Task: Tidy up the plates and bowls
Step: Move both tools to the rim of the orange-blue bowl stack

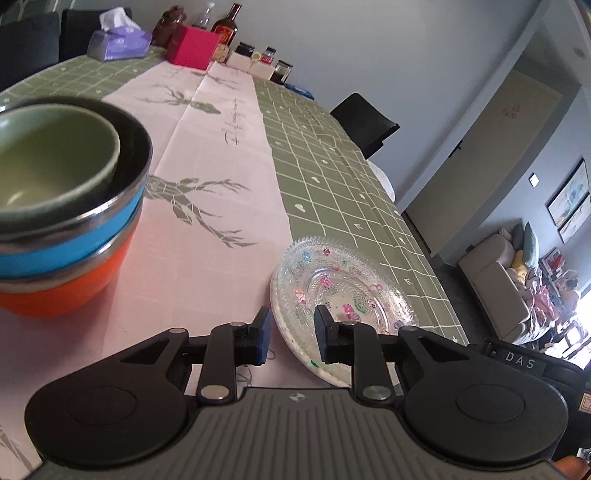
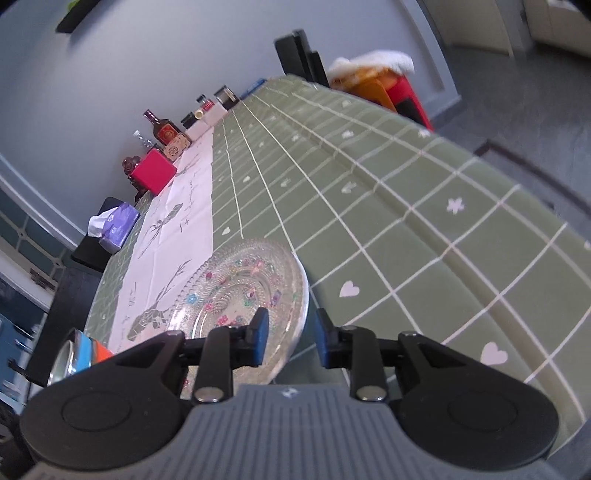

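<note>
A clear glass plate (image 1: 343, 291) with coloured flower marks rests on a white plate (image 1: 295, 339) on the table. My left gripper (image 1: 291, 336) is open, its fingers straddling the plates' near left rim. A stack of bowls stands at the left: a green bowl (image 1: 51, 162) inside a blue bowl (image 1: 74, 247) inside an orange bowl (image 1: 70, 291). In the right wrist view my right gripper (image 2: 291, 338) is open, its fingers straddling the right rim of the glass plate (image 2: 240, 295). The bowl stack (image 2: 79, 358) shows at the far left there.
The table has a green checked cloth (image 1: 332, 177) with a pink runner (image 1: 207, 184). At its far end stand a tissue pack (image 1: 118, 42), a red box (image 1: 192, 48), bottles (image 1: 227, 24) and jars. A black chair (image 1: 365, 122) stands beside the table. The table's edge (image 2: 498, 229) runs close on the right.
</note>
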A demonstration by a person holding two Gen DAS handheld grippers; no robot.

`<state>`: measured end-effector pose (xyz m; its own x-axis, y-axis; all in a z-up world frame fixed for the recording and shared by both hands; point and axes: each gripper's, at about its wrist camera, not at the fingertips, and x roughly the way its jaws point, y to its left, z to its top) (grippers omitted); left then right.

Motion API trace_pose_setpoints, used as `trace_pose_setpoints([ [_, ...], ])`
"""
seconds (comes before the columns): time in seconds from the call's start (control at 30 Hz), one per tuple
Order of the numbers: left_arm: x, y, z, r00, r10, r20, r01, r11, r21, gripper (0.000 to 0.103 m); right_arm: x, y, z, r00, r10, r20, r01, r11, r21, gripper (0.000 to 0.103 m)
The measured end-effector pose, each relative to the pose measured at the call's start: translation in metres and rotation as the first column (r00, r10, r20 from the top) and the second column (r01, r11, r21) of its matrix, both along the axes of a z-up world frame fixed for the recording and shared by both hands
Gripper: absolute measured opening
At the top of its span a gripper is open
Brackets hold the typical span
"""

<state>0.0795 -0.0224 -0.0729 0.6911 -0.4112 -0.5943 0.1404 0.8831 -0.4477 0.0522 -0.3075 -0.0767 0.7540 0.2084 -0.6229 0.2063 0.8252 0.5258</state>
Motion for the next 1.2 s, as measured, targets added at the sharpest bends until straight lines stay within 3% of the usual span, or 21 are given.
trace_pose_setpoints([
  [0.13, -0.019, 0.006, 0.021, 0.997, -0.028, 0.074, 0.024, 0.999, 0.045, 0.034, -0.008, 0.015, 0.015, 0.998, 0.044, 0.042, -0.041, 0.997, -0.059, 0.038],
  [0.27, -0.033, 0.019, 0.045, 0.992, -0.025, 0.127, 0.015, 0.997, 0.079, 0.045, -0.009, 0.036, 0.031, 0.99, 0.118, 0.072, -0.111, 0.989, -0.096, 0.043],
  [0.47, -0.035, 0.055, 0.072, 0.996, -0.004, 0.087, -0.006, 0.994, 0.111, 0.054, -0.001, 0.083, 0.054, 0.957, 0.278, 0.084, -0.264, 0.954, -0.143, 0.057],
  [0.6, -0.036, 0.085, 0.089, 0.997, 0.016, 0.076, -0.027, 0.989, 0.144, 0.054, 0.009, 0.116, 0.071, 0.925, 0.368, 0.096, -0.345, 0.917, -0.201, 0.072],
  [0.67, -0.034, 0.101, 0.099, 0.997, 0.026, 0.07, -0.037, 0.984, 0.172, 0.054, 0.017, 0.132, 0.077, 0.91, 0.405, 0.083, -0.378, 0.897, -0.228, 0.084],
  [0.8, -0.021, 0.134, 0.109, 0.999, 0.04, 0.015, -0.042, 0.982, 0.186, 0.058, 0.035, 0.16, 0.084, 0.871, 0.488, 0.051, -0.466, 0.855, -0.226, 0.091],
  [0.93, 0.0, 0.164, 0.101, 0.994, 0.059, -0.088, -0.048, 0.991, 0.129, 0.068, 0.052, 0.181, 0.088, 0.875, 0.484, 0.005, -0.47, 0.852, -0.231, 0.1],
  [1.07, 0.018, 0.181, 0.082, 0.98, 0.119, -0.157, -0.093, 0.982, 0.163, 0.072, 0.072, 0.199, 0.087, 0.862, 0.503, -0.058, -0.504, 0.842, -0.19, 0.1],
  [1.2, 0.031, 0.198, 0.063, 0.968, 0.13, -0.213, -0.115, 0.99, 0.082, 0.072, 0.092, 0.216, 0.076, 0.858, 0.487, -0.166, -0.512, 0.835, -0.199, 0.097],
])
